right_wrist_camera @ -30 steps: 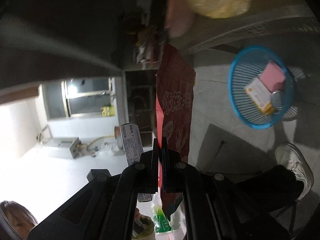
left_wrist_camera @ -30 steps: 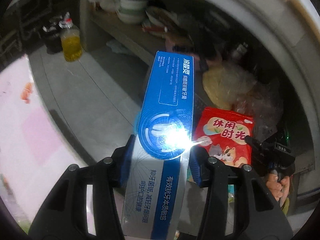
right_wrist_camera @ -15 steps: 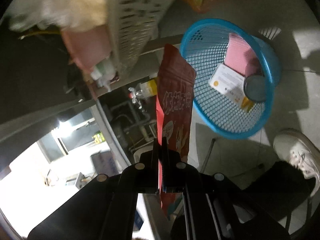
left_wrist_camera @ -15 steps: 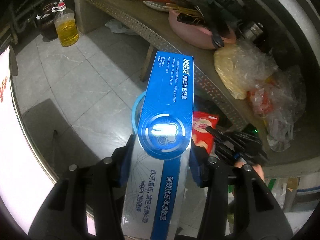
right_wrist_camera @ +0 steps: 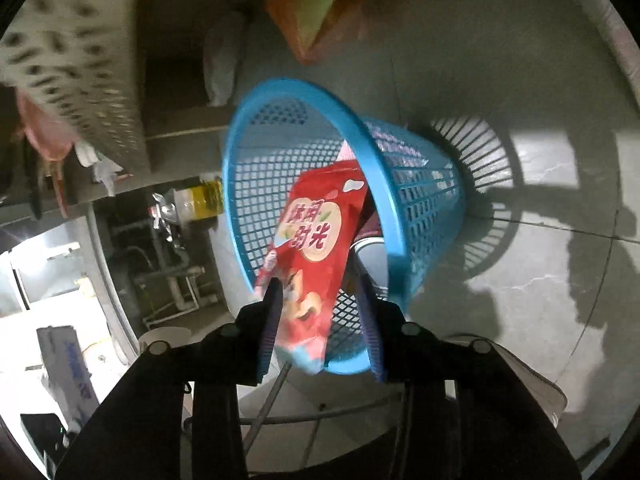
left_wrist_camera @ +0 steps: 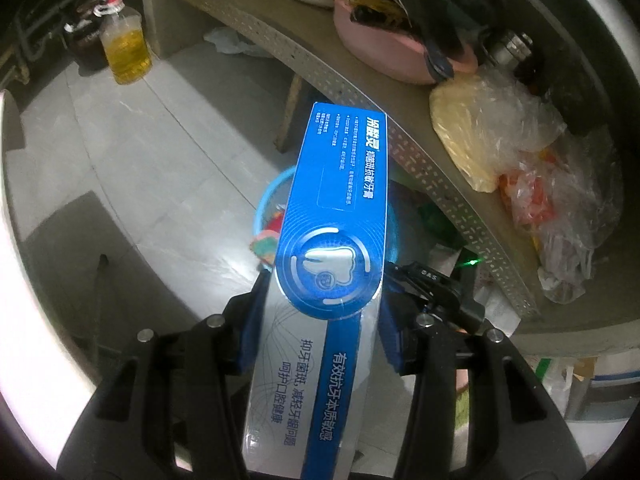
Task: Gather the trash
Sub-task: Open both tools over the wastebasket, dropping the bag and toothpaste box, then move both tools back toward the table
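Note:
A blue and silver toothpaste box [left_wrist_camera: 340, 200] stands lengthwise in my left gripper [left_wrist_camera: 324, 300], which is shut on its sides. It hangs above a blue mesh basket [left_wrist_camera: 268, 196] on the floor. In the right wrist view the basket's rim [right_wrist_camera: 360, 128] is close in front. A red snack bag [right_wrist_camera: 316, 232] slants over the rim, its lower end loose between the jaws of my right gripper [right_wrist_camera: 318, 292], which are opening. Pink and other trash lies in the basket, mostly hidden by the bag.
A perforated shelf [left_wrist_camera: 360, 92] carries a pink basin [left_wrist_camera: 384, 48], dishes and plastic bags [left_wrist_camera: 500, 132] just right of the basket. A bottle of yellow oil [left_wrist_camera: 126, 46] stands on the tiled floor at far left. A white table edge [left_wrist_camera: 12, 240] runs along the left.
The right gripper dropped toward the basket and its jaws parted, so the red bag turned flat and tipped over the rim. The left gripper sank a little with the box.

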`<state>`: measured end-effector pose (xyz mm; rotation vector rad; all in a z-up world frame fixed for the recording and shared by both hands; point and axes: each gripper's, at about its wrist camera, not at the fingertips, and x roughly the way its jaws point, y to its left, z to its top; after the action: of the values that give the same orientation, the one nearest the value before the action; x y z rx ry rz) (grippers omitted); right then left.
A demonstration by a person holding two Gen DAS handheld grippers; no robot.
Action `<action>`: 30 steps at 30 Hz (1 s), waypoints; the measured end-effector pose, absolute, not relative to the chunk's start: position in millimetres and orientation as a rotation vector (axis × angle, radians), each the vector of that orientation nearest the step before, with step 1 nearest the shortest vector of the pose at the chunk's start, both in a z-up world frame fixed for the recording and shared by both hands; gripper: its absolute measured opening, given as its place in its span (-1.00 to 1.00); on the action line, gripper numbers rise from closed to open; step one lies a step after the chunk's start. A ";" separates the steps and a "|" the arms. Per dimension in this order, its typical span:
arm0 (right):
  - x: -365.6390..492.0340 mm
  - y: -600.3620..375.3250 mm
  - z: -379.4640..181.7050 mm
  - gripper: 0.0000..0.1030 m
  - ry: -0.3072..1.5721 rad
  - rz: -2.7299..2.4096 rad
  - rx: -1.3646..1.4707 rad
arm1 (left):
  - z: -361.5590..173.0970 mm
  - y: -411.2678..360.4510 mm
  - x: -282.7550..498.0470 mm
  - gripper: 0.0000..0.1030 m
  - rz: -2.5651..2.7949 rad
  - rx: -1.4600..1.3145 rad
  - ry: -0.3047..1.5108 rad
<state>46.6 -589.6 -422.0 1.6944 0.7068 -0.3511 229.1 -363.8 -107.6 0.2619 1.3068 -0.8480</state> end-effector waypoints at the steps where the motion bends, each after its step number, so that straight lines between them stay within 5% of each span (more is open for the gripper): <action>1: 40.7 -588.0 -417.1 -0.27 0.695 -0.352 1.692 | -113.6 -369.2 229.0 -0.09 -0.853 0.254 1.336; 7: -1.1 -588.2 -384.3 -0.27 0.666 -0.352 1.666 | -154.7 -417.4 235.8 -0.03 -0.841 0.154 1.494; 9: -17.1 -587.1 -380.7 -0.27 0.664 -0.353 1.672 | -165.9 -432.2 239.5 0.50 -0.837 0.094 1.489; 15: -38.6 -576.4 -381.9 -0.27 0.715 -0.380 1.664 | -170.8 -415.0 234.7 0.51 -0.782 0.051 1.476; 26: -27.0 -534.8 -378.0 -0.26 0.942 -0.391 1.485 | -69.1 -327.2 208.9 0.51 -0.843 0.051 1.252; 30: -16.2 -522.4 -345.0 -0.07 0.994 -0.385 1.327 | -38.4 -282.0 192.6 0.51 -0.868 0.071 1.178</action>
<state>-16.2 -522.4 -345.0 1.3271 0.9941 -0.3848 192.6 -282.0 -38.4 0.0707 1.1783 -0.8676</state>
